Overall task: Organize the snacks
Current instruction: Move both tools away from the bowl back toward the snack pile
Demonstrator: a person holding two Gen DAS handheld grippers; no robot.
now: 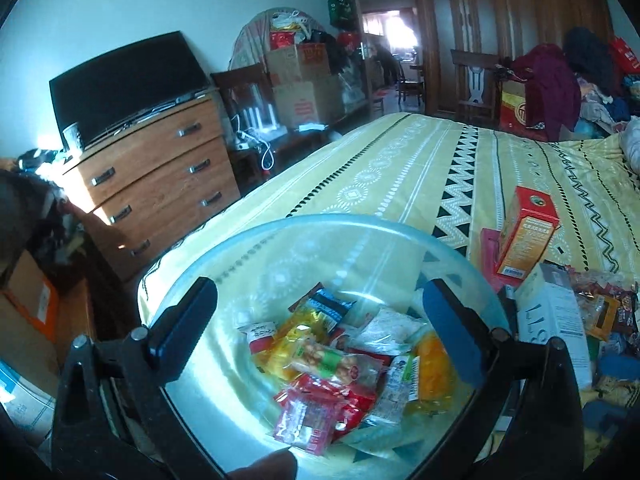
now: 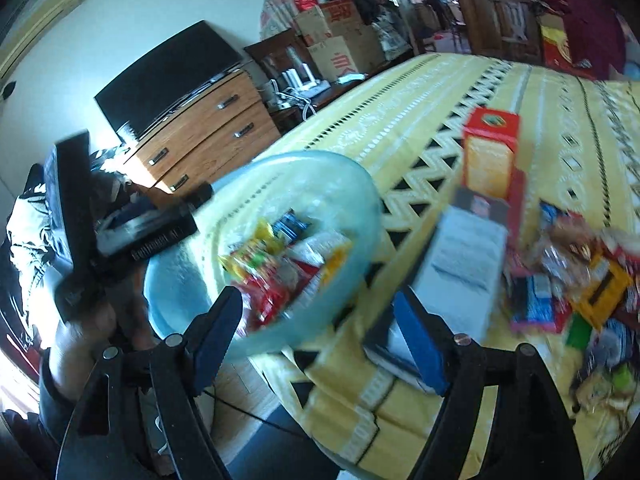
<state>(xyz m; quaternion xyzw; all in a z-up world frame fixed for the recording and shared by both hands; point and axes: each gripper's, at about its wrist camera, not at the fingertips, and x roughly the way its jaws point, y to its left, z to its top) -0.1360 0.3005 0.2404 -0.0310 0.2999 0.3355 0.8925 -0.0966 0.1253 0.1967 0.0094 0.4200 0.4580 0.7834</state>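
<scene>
Near the edge of the yellow patterned bed (image 1: 400,168), the translucent pale-blue plastic bowl (image 1: 280,240) of wrapped snacks (image 1: 336,368) could be tipped floorward if nudged by the left gripper (image 1: 320,320) or right gripper (image 2: 320,340), whose jaws stand apart, empty.

We saw a translucent, glossy plastic bowl (image 1: 248,248) on a matt cloth bedspread (image 1: 400,168). Its snack wrappers (image 1: 332,364) looked shiny; the dresser (image 1: 160,168) was smooth wood.

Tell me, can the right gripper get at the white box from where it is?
Probably yes. The right gripper is open, and the white box lies on the bed just ahead of its right finger, with nothing between; the bowl sits off to the left.
</scene>
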